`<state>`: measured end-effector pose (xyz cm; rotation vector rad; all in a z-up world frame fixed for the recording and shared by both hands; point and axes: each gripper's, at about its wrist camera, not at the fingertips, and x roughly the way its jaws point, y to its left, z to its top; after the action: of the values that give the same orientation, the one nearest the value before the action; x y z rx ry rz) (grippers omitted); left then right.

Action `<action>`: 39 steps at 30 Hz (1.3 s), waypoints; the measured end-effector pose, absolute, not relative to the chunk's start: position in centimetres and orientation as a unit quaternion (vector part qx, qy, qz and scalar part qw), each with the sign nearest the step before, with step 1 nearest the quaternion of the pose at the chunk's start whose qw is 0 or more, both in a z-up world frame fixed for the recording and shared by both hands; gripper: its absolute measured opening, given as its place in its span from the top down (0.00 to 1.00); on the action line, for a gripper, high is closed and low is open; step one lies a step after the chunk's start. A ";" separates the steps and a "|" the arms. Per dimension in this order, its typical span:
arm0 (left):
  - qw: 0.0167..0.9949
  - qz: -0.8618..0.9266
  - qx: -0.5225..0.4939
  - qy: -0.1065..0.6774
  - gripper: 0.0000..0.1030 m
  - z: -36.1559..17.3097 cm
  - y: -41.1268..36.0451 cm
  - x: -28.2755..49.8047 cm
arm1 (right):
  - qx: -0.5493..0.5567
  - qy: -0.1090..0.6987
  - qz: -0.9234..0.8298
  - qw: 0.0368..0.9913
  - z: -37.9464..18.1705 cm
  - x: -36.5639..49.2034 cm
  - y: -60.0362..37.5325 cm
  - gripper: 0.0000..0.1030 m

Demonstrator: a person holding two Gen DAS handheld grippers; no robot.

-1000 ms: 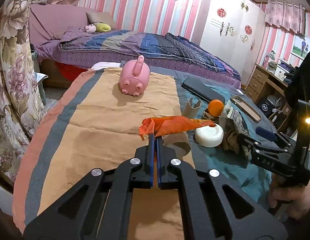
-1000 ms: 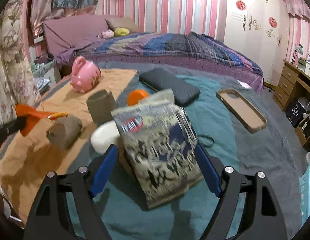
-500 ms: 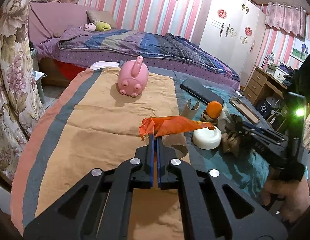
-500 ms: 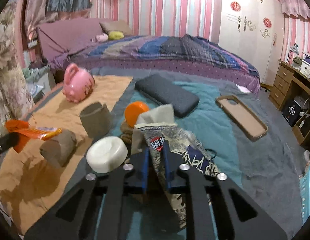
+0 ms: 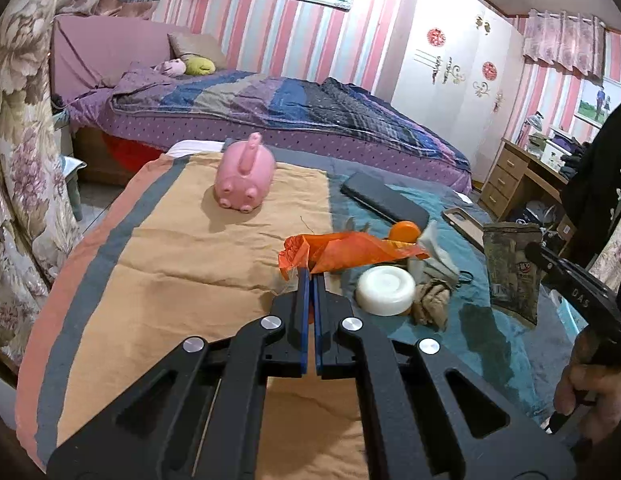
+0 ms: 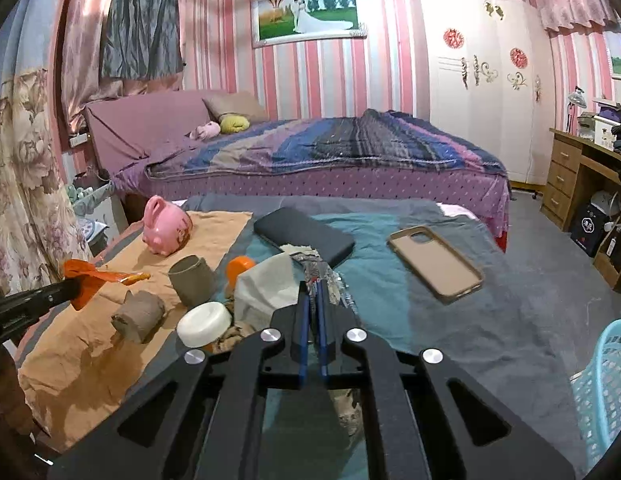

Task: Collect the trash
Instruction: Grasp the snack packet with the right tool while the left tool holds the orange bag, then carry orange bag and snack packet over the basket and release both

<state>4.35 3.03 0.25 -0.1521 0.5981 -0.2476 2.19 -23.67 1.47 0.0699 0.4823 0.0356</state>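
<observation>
My left gripper is shut on an orange wrapper, which sticks out to the right above the cloth-covered table. From the right wrist view the same orange wrapper shows at the left edge. My right gripper is shut on a grey printed snack bag that hangs below its fingers. In the left wrist view that snack bag dangles clear of the table at the right, with a hand on the gripper's handle. A crumpled tissue lies just left of the right fingertips.
On the table stand a pink piggy bank, a cardboard tube, a brown paper roll, a white round lid, an orange ball, a dark case and a phone case. A blue basket is lower right.
The right gripper's jaws closed on the snack bag and lifted it off the table, up and to the right. The left gripper held still with the orange wrapper.
</observation>
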 end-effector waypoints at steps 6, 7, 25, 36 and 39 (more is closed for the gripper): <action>0.947 -0.136 -0.066 0.285 1.00 1.1 0.5 3.7 | 0.051 0.225 0.015 0.973 2.4 0.3 -26.3 0.97; 0.946 -0.138 -0.067 0.284 1.00 1.1 0.3 3.7 | 0.052 0.221 0.014 0.974 2.6 0.0 -26.7 0.97; 0.929 -0.254 -0.047 0.266 1.00 3.8 -14.7 1.0 | 0.073 0.172 -0.060 0.981 4.7 -7.7 -37.2 0.98; 0.893 -0.358 -0.026 0.272 1.00 3.4 -27.3 -1.7 | 0.074 0.172 -0.162 0.969 4.4 -13.5 -46.4 0.98; 0.882 -0.383 -0.015 0.274 1.00 3.0 -30.3 -2.5 | 0.089 0.170 -0.190 0.963 4.2 -15.2 -49.1 0.98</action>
<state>-2.55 -30.28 2.98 -0.0318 0.5711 -0.7979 -15.19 -49.15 4.21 0.1810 0.3451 -0.3848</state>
